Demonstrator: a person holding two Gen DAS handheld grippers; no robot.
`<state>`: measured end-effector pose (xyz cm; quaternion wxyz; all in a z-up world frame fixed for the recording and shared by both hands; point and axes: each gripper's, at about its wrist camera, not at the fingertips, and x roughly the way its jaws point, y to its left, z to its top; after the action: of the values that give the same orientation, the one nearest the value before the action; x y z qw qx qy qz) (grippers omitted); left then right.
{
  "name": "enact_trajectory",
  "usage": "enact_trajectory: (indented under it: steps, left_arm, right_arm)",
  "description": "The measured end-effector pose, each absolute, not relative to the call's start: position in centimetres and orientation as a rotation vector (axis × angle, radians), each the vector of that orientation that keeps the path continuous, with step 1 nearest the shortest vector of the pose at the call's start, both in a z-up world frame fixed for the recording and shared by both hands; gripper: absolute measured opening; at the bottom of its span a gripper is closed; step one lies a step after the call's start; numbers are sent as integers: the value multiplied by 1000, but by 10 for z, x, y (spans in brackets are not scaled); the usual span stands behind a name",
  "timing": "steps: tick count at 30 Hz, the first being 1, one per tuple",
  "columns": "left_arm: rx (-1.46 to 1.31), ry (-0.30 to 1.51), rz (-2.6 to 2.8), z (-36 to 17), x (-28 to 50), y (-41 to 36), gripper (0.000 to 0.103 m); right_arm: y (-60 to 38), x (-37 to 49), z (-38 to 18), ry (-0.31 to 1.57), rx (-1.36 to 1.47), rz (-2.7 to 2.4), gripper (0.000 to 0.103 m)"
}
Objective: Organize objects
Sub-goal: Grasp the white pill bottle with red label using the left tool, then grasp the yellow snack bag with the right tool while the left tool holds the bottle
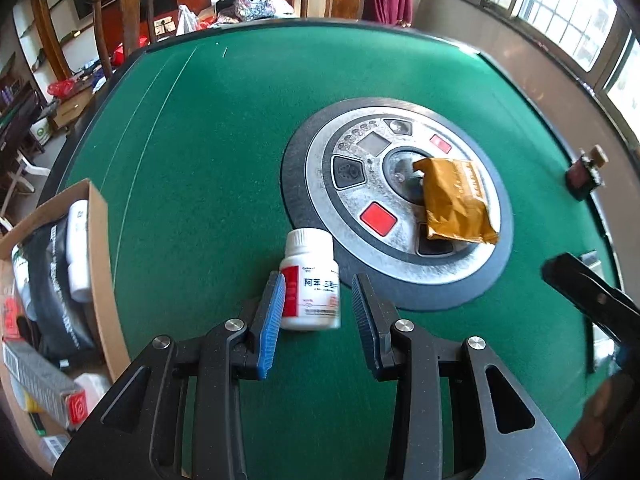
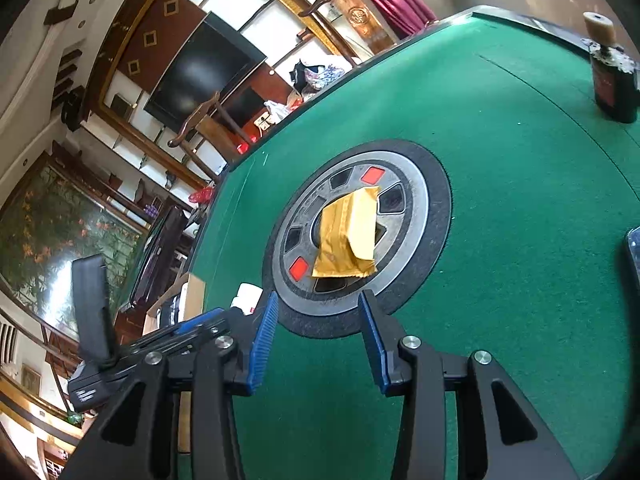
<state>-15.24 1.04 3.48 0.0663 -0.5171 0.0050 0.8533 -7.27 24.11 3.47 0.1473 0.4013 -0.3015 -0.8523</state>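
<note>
While the left gripper (image 1: 318, 312) hangs over the green felt table (image 1: 200, 140), a white pill bottle (image 1: 310, 280) w/ red label stands upright between its blue pads (image 1: 274, 320). Jaws are narrow but not pressing: the left pad looks to touch or nearly touch the bottle, hard to tell w/ the blur, and there's a clear gap on the right side.

Approx 2 o'clock from the bottle, a gold foil packet (image 1: 454, 202) lies on the round silver control panel (image 1: 352, 208) at table centre, partly covering the hub. At 9 o'clock a cardboard box (image 1: 102, 256) sits at the table edge, holding a black pouch, white bottles and small cartons. A dark bottle w/ tan stopper (image 1: 586, 172) stands near the edge at 3 o'clock.

Right gripper (image 2: 316, 316) is modestly open, nothing between the pads, aimed at the packet (image 2: 348, 232) straight ahead at 12 o'clock, well short of it. The left gripper shows at its 9 o'clock.
</note>
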Motion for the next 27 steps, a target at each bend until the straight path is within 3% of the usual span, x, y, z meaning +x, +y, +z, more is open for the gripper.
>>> enact_trajectory:
  steps: [9, 18, 27]
  left_arm:
    - [-1557, -89, 2593, 10, -142, 7, 34]
    - [-1479, -134, 2621, 7, -119, -1, 34]
    - [-1471, -204, 2597, 8, -117, -10, 34]
  right_arm:
    - [247, -78, 32, -808, 1171, -2552, 42]
    - [226, -99, 40, -634, 1158, -2688, 67]
    - [169, -158, 28, -325, 1369, -2820, 68]
